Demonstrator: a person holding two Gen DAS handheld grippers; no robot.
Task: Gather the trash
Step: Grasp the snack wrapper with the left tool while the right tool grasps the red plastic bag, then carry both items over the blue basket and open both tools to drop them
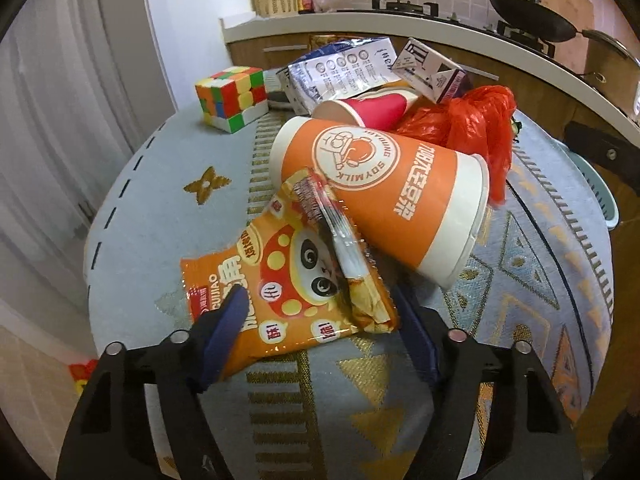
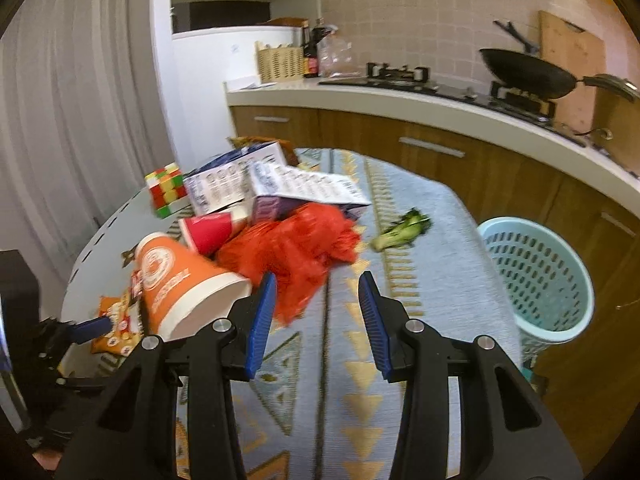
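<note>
The snack packet (image 1: 288, 280) lies on the tablecloth (image 1: 160, 248) between the fingers of the left gripper (image 1: 320, 308), which stands part open, its left pad (image 1: 228, 332) over the packet's near corner and the right one beside its edge; whether they press it I cannot tell. The right gripper (image 2: 316, 320) is part open and empty just beside the red bag (image 2: 296, 252). Farther out lie the orange cup (image 1: 380, 196), cartons (image 1: 340, 72) and a cube (image 1: 232, 96), with the basket (image 2: 536, 276) well apart.
</note>
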